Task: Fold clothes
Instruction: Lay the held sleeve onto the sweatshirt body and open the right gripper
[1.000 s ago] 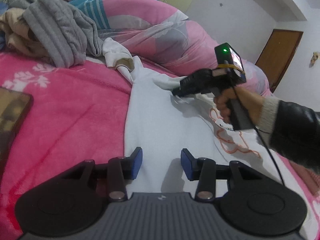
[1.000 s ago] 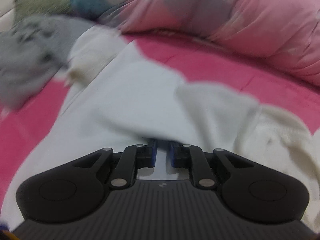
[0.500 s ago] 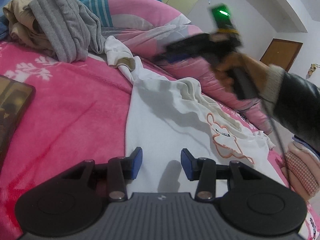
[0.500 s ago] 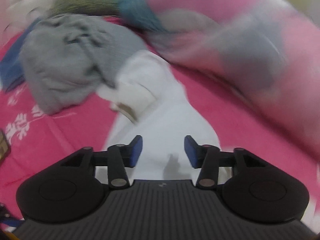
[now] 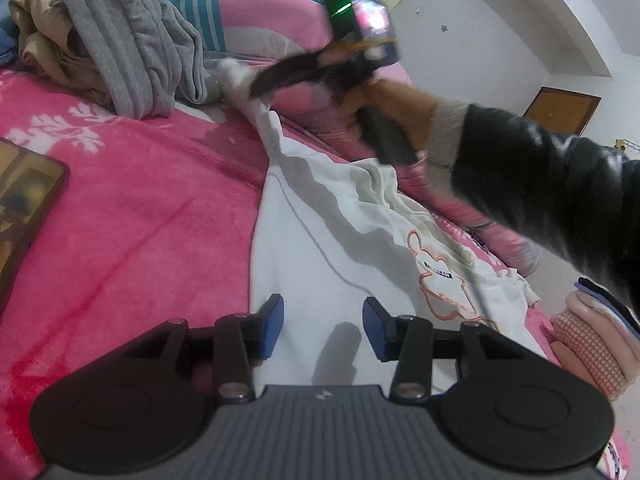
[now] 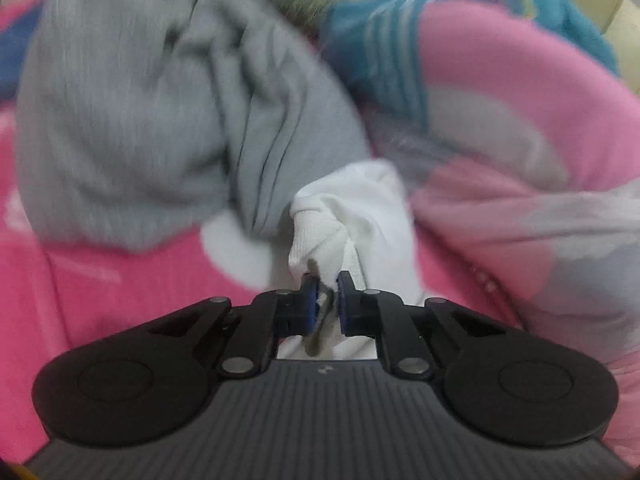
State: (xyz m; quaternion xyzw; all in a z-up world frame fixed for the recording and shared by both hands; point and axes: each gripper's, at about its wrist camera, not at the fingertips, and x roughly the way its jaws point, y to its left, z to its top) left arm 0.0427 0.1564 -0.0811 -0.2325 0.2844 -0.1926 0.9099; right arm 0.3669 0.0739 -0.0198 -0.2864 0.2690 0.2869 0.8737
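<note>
A white sweatshirt (image 5: 320, 248) with an orange outline print lies on the pink bed cover (image 5: 132, 208). My left gripper (image 5: 322, 326) is open and empty, hovering over the sweatshirt's near hem. My right gripper (image 6: 327, 296) is shut on the far white sleeve cuff (image 6: 340, 224), next to the grey garment. In the left wrist view the right gripper (image 5: 256, 88) shows blurred at the sleeve end, held by a hand in a dark sleeve.
A pile of grey (image 5: 128, 48) and beige clothes lies at the back left. A pink and blue quilt (image 5: 256, 16) is bunched behind. Folded clothes (image 5: 592, 344) are stacked at the right. A dark flat object (image 5: 24, 200) lies at the left edge.
My right gripper, open half a second ago, has moved left and back to the sleeve end and shut on the cuff. My left gripper has stayed open over the hem.
</note>
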